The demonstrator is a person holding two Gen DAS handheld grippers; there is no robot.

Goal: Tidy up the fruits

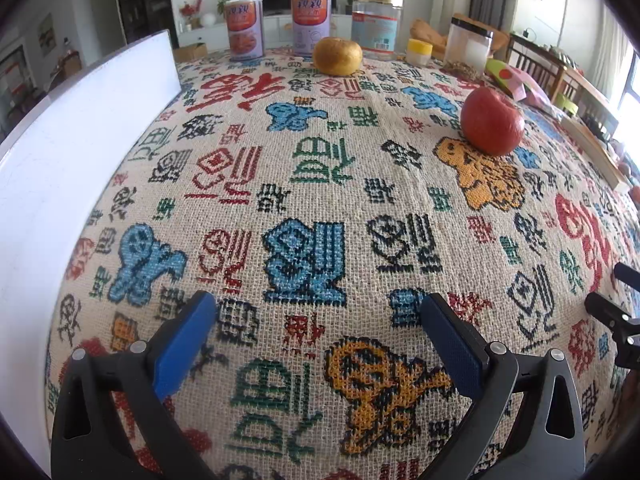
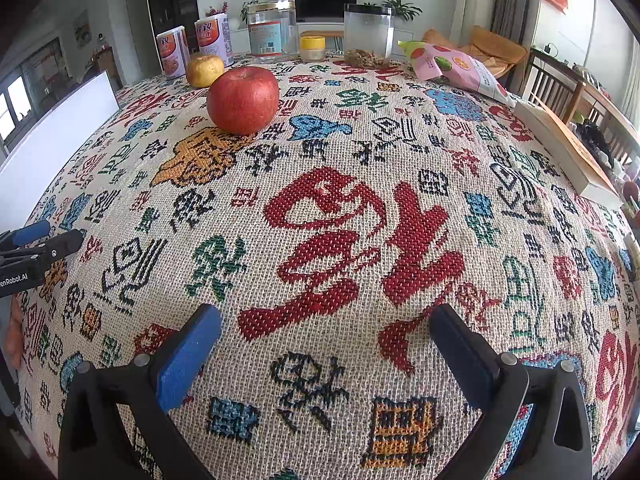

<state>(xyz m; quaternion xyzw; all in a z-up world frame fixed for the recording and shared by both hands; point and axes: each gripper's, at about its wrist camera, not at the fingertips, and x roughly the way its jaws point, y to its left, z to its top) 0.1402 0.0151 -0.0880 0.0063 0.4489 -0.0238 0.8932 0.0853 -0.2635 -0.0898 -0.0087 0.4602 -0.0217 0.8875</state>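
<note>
A red apple (image 1: 492,122) sits on the patterned tablecloth, far right of my left gripper (image 1: 316,308); in the right wrist view the apple (image 2: 243,100) lies ahead and left of my right gripper (image 2: 324,320). A yellow-orange fruit (image 1: 337,56) sits further back near the cans; it also shows in the right wrist view (image 2: 205,71), just behind the apple. Both grippers are open and empty, low over the cloth. The right gripper's tips show at the left wrist view's right edge (image 1: 612,300); the left gripper shows at the right wrist view's left edge (image 2: 36,244).
A white tray wall (image 1: 80,128) stands at the left, also in the right wrist view (image 2: 60,136). Two cans (image 1: 245,28), a glass jar (image 1: 376,24), a small yellow-lidded jar (image 1: 419,51), a plastic container (image 1: 468,46) line the back. A snack bag (image 2: 456,66) and a book (image 2: 568,152) lie right.
</note>
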